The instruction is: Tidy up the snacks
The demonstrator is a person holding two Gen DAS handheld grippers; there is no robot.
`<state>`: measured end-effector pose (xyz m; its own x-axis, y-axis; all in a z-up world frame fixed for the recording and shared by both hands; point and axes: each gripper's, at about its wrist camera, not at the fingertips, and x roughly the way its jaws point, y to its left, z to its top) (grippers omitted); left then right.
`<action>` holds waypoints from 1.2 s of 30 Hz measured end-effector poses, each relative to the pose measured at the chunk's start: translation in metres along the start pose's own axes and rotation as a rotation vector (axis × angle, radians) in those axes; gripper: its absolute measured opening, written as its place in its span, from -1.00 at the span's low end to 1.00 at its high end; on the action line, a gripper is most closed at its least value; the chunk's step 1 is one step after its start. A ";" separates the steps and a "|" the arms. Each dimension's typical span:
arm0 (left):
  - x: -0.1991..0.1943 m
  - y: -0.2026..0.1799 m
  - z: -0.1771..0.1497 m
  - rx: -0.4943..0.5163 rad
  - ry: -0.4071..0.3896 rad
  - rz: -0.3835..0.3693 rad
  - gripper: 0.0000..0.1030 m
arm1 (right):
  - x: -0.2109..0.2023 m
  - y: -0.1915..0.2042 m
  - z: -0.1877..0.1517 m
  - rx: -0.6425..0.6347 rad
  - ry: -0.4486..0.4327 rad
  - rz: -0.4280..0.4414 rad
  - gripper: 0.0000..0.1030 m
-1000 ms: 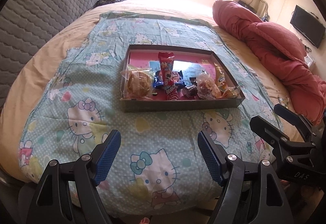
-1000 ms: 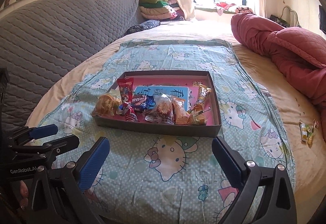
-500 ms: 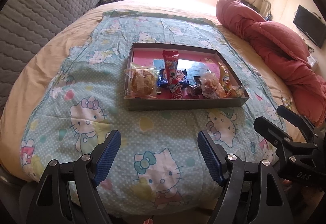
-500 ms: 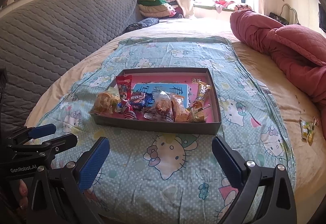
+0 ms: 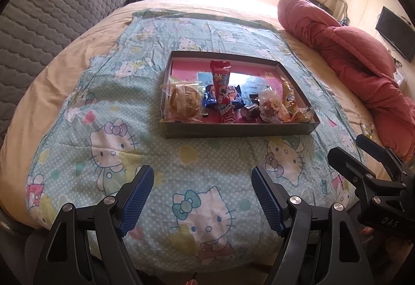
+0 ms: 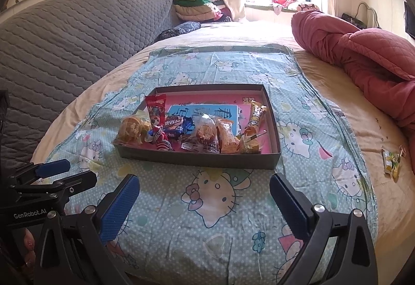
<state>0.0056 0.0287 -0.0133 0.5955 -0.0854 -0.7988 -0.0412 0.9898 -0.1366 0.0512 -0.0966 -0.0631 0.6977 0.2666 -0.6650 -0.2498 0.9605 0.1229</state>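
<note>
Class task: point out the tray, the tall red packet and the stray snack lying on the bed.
tray [image 6: 197, 161], right wrist view, near wall.
red packet [image 6: 155, 109], right wrist view, upper half.
stray snack [image 6: 391, 161], right wrist view, wrapper middle.

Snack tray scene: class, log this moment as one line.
left gripper open, empty | right gripper open, empty | snacks in tray | one packet outside on bed

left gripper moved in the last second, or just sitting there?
Yes. In the left wrist view the snack box sits lower and larger against the left gripper, so it has eased forward toward the box, jaws wide open.

Both grippers' fingers [image 5: 137, 196] [image 6: 288, 204] spread wide.
</note>
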 end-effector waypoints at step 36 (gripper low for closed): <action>0.003 0.002 -0.001 0.001 0.022 0.046 0.53 | 0.000 -0.006 -0.001 0.018 -0.013 -0.005 0.97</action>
<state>0.0071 0.0298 -0.0166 0.5755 -0.0420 -0.8167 -0.0676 0.9928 -0.0987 0.0523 -0.1028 -0.0641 0.7078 0.2627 -0.6557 -0.2344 0.9630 0.1328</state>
